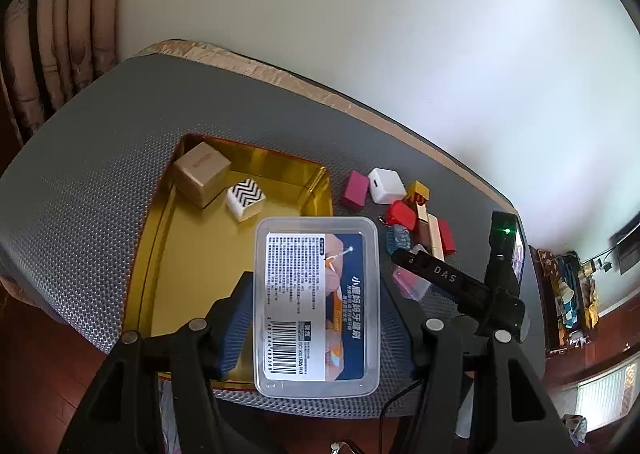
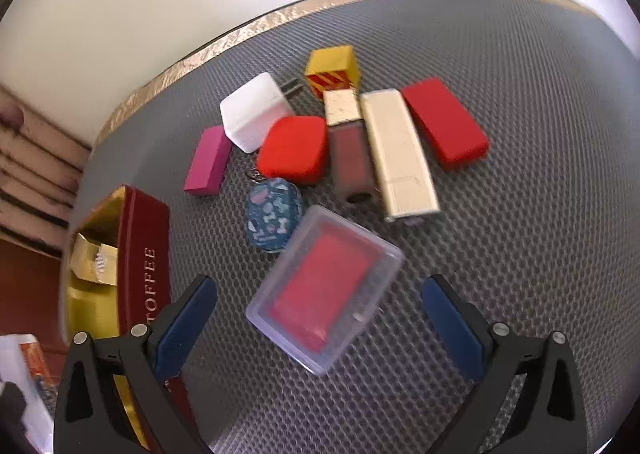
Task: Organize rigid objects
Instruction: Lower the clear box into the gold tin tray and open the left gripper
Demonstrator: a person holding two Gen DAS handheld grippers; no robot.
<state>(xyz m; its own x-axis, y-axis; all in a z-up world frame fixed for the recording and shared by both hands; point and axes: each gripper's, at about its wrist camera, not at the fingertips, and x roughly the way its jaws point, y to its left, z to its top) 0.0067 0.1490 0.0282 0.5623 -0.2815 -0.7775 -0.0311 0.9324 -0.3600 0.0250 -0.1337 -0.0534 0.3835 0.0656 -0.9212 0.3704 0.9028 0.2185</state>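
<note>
Your left gripper (image 1: 316, 310) holds the clear labelled box (image 1: 317, 306) above the gold tin (image 1: 320, 189), at its 5 o'clock corner. Release there and it may catch the rim. Your right gripper (image 2: 320, 318) is wide open around the red-filled clear case (image 2: 324, 286).

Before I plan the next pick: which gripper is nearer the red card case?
Right. The right gripper straddles the red card case; the left gripper, beside it, holds the labelled box.
</note>
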